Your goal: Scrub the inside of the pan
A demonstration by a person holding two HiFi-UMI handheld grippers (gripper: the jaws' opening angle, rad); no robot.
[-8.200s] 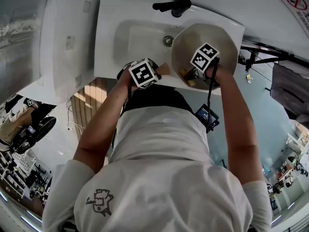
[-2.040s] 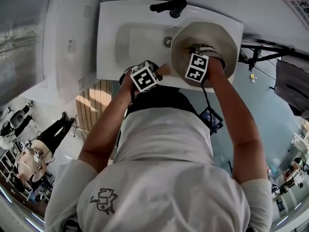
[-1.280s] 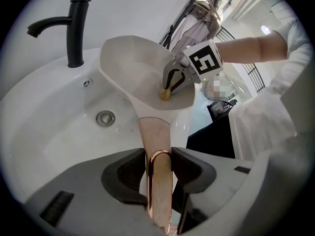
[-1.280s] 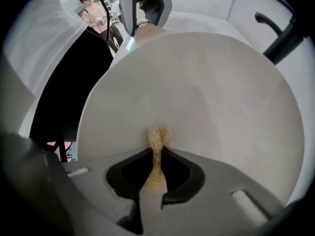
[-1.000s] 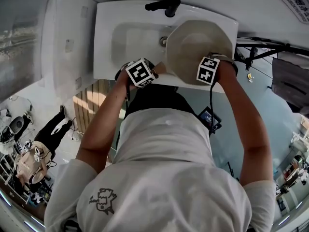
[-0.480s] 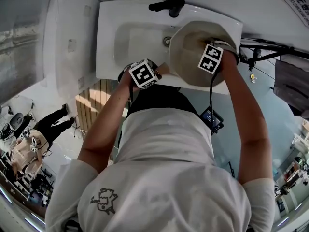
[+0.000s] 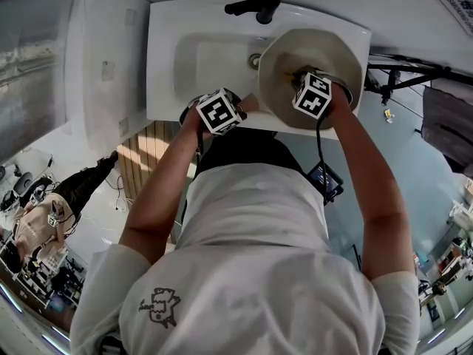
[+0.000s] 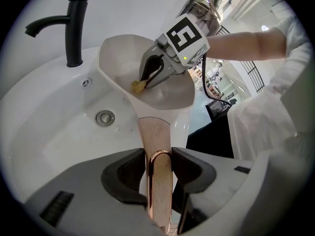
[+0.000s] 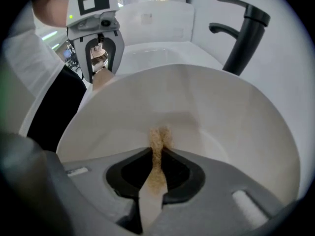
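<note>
A pale, cream-coloured pan [image 7: 325, 50] rests tilted over the right end of the white sink [image 7: 162, 50]. Its wooden handle with a copper loop [image 8: 158, 181] sits between the pads of my left gripper [image 8: 158, 156], which is shut on it at the sink's near edge [image 7: 238, 108]. My right gripper [image 9: 156, 154] points down into the pan [image 9: 206, 117] and is shut on a tan sponge [image 9: 157, 141], whose tip presses on the pan's inside bottom. In the left gripper view, the right gripper [image 8: 143, 85] holds the yellowish sponge [image 8: 138, 85] against the pan [image 8: 123, 58].
A black faucet [image 7: 255, 7] stands at the sink's back edge, just left of the pan. The drain [image 8: 104, 117] lies in the basin to the pan's left. A white wall unit [image 7: 103, 65] is left of the sink. The person's body fills the foreground.
My right gripper has slid the sponge across the pan's inside, from the near right rim toward the middle, and rolled a little. The left gripper and handle have stayed put.
</note>
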